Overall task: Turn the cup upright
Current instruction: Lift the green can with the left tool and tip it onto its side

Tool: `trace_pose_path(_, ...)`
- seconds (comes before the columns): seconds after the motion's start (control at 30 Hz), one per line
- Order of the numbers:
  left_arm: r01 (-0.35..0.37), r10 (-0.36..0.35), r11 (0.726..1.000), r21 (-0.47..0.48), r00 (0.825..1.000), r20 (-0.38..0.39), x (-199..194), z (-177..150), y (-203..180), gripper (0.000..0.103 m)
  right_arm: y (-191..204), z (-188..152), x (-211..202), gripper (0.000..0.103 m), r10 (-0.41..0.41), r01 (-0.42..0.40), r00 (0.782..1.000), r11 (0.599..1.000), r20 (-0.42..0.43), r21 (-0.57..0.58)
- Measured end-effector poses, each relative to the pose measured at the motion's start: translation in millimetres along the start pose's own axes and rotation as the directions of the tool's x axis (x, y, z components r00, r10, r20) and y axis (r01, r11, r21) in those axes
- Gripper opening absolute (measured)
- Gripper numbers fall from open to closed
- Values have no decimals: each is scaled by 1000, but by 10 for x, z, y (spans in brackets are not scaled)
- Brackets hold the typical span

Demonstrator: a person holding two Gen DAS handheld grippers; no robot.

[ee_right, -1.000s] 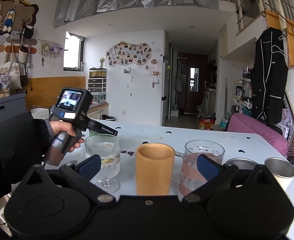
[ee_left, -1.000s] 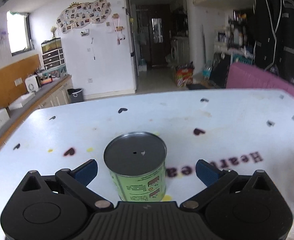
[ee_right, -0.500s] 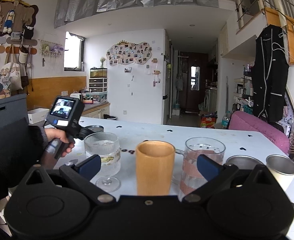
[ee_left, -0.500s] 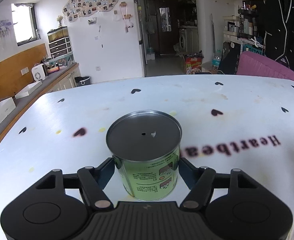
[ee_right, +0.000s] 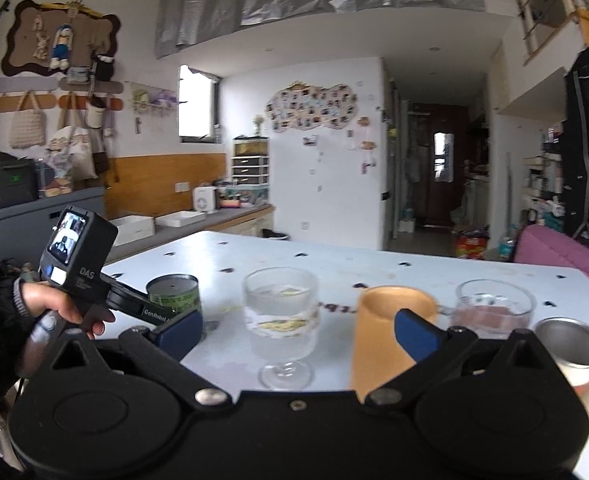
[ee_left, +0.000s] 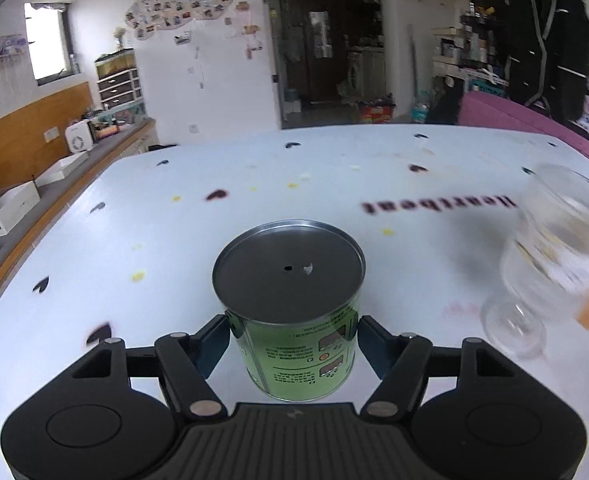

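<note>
A green tin cup (ee_left: 294,320) stands with its flat metal base up and its label print upside down. My left gripper (ee_left: 292,342) is shut on its sides near the white table (ee_left: 254,184). In the right wrist view the same cup (ee_right: 174,292) is at the left, gripped by the tool that a hand (ee_right: 54,316) holds. My right gripper (ee_right: 298,328) is open and holds nothing. A stemmed glass (ee_right: 280,312) stands beyond the gap between its fingers.
The stemmed glass (ee_left: 550,256) is blurred, close to the right of the held cup. An orange cup (ee_right: 390,344), a glass mug (ee_right: 494,312) and a metal cup (ee_right: 570,340) line up to the right. A counter (ee_left: 74,164) runs along the table's left side.
My left gripper closed on the green cup and has swung so the stemmed glass enters its view at the right. The right gripper shifted left, putting the stemmed glass between its fingers.
</note>
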State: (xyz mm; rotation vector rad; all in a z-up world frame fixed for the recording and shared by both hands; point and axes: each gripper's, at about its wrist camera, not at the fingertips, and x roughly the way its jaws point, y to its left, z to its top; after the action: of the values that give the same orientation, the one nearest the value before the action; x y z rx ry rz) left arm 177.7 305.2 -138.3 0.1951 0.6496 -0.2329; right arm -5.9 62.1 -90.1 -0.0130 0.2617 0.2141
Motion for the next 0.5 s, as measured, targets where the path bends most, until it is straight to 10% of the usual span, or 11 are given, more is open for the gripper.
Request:
trace_pose_path(0.4,7,-7,1000,-2,997,74,-207,65,36,99,265,-203,410,103,151,-151,987,988,-55,10)
trace_pose_path(0.5,5,-6,1000,14,997,75,-219,185,16,102,367,-262,566,84,225,-226,972,974,-62,-12)
